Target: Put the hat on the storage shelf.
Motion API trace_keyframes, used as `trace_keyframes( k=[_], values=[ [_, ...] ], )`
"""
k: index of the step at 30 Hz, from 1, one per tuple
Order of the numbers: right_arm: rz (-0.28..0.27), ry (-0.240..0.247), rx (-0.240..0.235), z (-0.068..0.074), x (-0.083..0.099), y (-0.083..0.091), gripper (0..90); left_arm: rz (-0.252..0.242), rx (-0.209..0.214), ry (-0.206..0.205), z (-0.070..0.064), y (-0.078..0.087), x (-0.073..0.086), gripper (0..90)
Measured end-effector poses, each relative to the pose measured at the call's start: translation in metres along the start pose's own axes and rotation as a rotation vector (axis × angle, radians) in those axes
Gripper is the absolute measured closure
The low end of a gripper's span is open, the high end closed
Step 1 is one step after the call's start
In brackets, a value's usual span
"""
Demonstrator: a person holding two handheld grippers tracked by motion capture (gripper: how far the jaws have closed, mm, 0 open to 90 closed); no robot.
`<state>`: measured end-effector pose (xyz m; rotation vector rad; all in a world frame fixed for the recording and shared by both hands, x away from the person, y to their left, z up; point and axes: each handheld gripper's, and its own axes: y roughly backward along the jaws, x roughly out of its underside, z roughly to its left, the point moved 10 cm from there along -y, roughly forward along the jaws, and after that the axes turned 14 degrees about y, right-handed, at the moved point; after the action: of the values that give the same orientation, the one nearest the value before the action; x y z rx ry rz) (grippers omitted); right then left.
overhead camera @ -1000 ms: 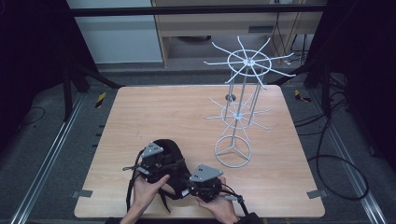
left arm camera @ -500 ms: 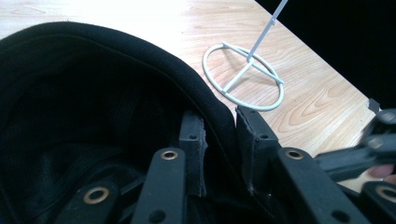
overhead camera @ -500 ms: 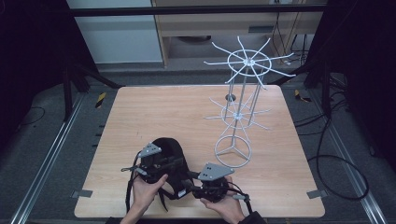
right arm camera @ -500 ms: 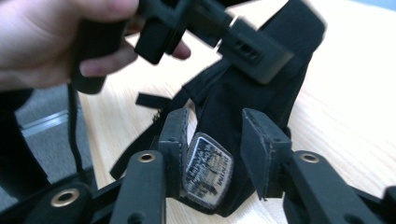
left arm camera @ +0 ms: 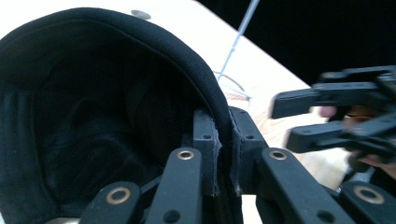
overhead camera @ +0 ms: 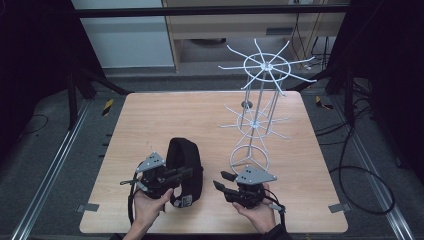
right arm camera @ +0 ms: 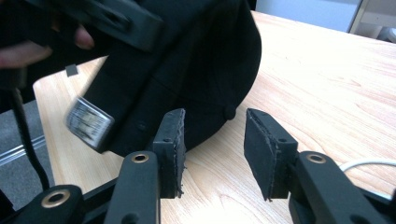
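A black cap (overhead camera: 184, 162) rests near the front of the wooden table (overhead camera: 165, 115), raised on its edge. My left gripper (overhead camera: 188, 173) is shut on the cap's rim, and the left gripper view shows the padded rim (left arm camera: 215, 100) pinched between both pads with the dark inside of the cap (left arm camera: 84, 121) to the left. My right gripper (overhead camera: 219, 182) is open, a short way right of the cap. In the right gripper view the cap's crown (right arm camera: 205, 60) lies just beyond the open fingertips, with a silver label (right arm camera: 88, 123) on it.
A white wire hat stand (overhead camera: 259, 112) with spoked tiers rises at the table's right half, its ring base (overhead camera: 249, 159) close behind my right gripper. The left hand and its gripper (right arm camera: 98, 16) sit at the top left of the right gripper view.
My right gripper has moved right, away from the cap, and now stands apart from it. The left gripper keeps its hold on the cap, which has tipped up slightly.
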<state>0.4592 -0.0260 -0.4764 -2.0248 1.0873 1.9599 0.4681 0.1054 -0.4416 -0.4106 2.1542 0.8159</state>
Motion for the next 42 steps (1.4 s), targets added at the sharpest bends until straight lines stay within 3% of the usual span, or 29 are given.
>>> trace_keyframes(
  k=[9, 18, 25, 27, 29, 31, 32, 33, 34, 39, 40, 42],
  values=[
    [0.027, -0.015, 0.007, -0.004, 0.009, -0.01, 53.7, -0.018, 0.079, -0.063, -0.025, 0.014, -0.007, 82.6],
    [0.028, -0.041, 0.006, -0.007, 0.007, -0.022, 47.4, 0.004, 0.11, -0.093, -0.036, 0.01, 0.0, 82.8],
    [0.036, -0.093, -0.027, -0.006, 0.012, -0.031, 44.2, 0.009, 0.145, -0.153, -0.046, 0.011, 0.003, 83.1],
    [0.035, -0.11, -0.044, -0.005, 0.013, -0.033, 47.2, 0.01, 0.154, -0.168, -0.048, 0.011, 0.004, 83.1],
    [0.041, -0.14, -0.089, -0.002, 0.014, -0.035, 59.5, 0.014, 0.164, -0.184, -0.049, 0.01, 0.005, 83.2],
    [0.061, -0.14, -0.094, -0.002, 0.018, -0.035, 72.9, 0.015, 0.167, -0.187, -0.049, 0.01, 0.005, 83.3],
    [0.061, -0.14, -0.094, -0.002, 0.018, -0.035, 72.9, 0.016, 0.168, -0.189, -0.048, 0.01, 0.006, 83.3],
    [0.078, -0.138, -0.088, -0.003, 0.021, -0.035, 86.8, 0.015, 0.17, -0.188, -0.048, 0.011, 0.006, 83.3],
    [0.086, -0.139, -0.087, -0.003, 0.022, -0.034, 90.0, 0.012, 0.172, -0.187, -0.047, 0.011, 0.006, 83.3],
    [0.081, -0.128, -0.076, -0.003, 0.019, -0.032, 88.9, 0.012, 0.175, -0.197, -0.046, 0.013, 0.006, 83.3],
    [0.072, -0.12, -0.056, -0.005, 0.017, -0.03, 80.5, 0.012, 0.171, -0.201, -0.045, 0.014, 0.006, 83.4],
    [0.07, -0.119, -0.049, -0.006, 0.017, -0.03, 76.5, 0.013, 0.171, -0.202, -0.044, 0.014, 0.006, 83.4]
  ],
)
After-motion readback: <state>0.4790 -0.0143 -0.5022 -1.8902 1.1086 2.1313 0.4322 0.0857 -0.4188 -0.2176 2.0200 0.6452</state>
